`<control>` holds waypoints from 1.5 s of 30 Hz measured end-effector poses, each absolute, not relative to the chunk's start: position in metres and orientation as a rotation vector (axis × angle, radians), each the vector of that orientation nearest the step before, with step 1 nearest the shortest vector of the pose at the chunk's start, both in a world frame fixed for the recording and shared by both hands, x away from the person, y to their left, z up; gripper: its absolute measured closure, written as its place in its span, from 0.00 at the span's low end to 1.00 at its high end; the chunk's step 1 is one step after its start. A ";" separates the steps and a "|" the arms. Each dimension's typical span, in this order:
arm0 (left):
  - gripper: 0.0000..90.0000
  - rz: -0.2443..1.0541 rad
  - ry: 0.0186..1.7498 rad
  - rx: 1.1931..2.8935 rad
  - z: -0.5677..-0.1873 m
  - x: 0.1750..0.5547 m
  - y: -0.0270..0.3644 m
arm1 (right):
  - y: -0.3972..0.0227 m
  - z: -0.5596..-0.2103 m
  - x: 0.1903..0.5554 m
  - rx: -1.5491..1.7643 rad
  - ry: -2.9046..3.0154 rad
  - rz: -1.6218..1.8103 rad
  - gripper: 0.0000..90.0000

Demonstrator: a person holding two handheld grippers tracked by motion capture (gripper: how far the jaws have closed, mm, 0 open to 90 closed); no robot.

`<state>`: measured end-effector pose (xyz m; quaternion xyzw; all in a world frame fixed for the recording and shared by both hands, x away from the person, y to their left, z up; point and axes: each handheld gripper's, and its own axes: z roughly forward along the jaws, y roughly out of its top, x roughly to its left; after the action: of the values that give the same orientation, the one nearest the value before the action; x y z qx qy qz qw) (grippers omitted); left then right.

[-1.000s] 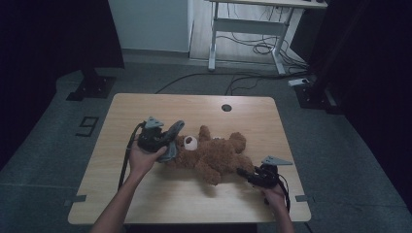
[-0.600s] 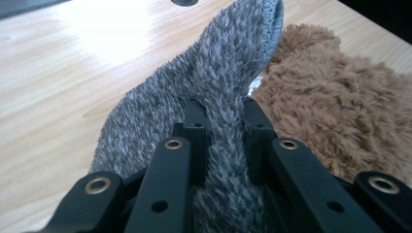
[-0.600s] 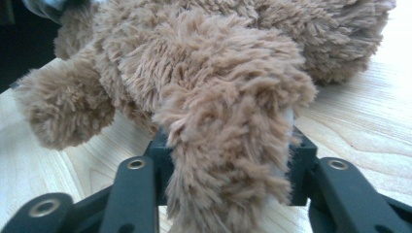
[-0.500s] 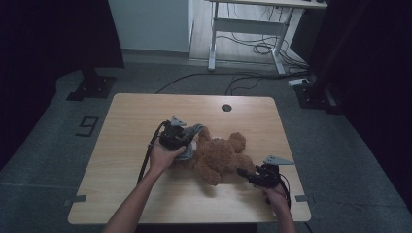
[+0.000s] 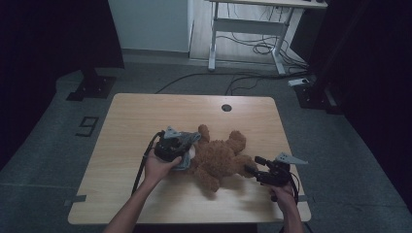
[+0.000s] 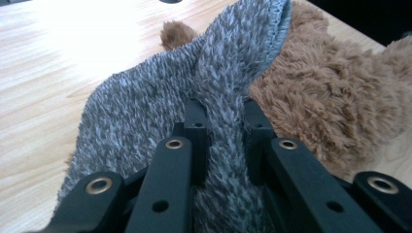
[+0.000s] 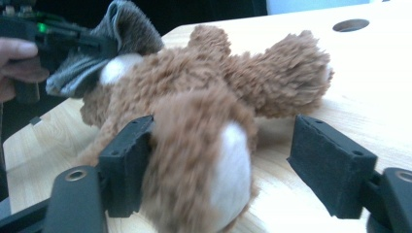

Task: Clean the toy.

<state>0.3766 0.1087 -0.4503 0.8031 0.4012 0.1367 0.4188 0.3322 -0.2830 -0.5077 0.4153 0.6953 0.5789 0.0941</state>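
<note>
A brown teddy bear [image 5: 218, 156] lies on its back in the middle of the wooden table [image 5: 145, 116]. My left gripper [image 5: 187, 148] is at the bear's head, shut on a grey knit cloth [image 6: 145, 107] pinched between its jaws [image 6: 221, 116]; brown fur [image 6: 335, 92] lies just beyond. The cloth [image 7: 126, 24] rests against the bear's head, beside its white muzzle [image 7: 116, 68]. My right gripper [image 5: 252, 164] is at the bear's leg. Its jaws [image 7: 226, 145] have just been opening and stand wide either side of the foot [image 7: 228, 160]; the right pad [image 7: 325, 155] is clear of it.
A round cable hole [image 5: 226, 107] sits near the table's far edge. Beyond the table a white desk frame [image 5: 243, 29] stands over loose cables on the floor. A dark stand base [image 5: 92, 87] is at the far left.
My left gripper has carried the grey cloth to the right and down onto the bear's head. The right gripper's jaws have spread apart around the bear's leg.
</note>
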 end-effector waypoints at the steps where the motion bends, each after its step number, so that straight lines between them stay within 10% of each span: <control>1: 0.86 0.343 1.006 2.014 -0.450 0.377 0.109 | -0.283 -0.508 0.332 1.232 2.063 1.717 0.27; 27: 0.86 0.288 0.944 1.960 -0.465 0.336 0.122 | -0.191 -0.515 0.353 1.228 2.313 1.461 0.06; 36: 0.86 0.311 0.942 1.944 -0.466 0.337 0.123 | -0.188 -0.519 0.355 1.136 2.289 1.454 0.49; 45: 0.86 0.352 0.956 1.956 -0.452 0.357 0.113 | -0.188 -0.513 0.372 1.111 2.178 1.395 0.58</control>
<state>0.3575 0.1132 -0.4522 0.7914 0.3869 0.1424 0.4514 0.3719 -0.1879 -0.5131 0.3896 0.7634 0.4889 0.1627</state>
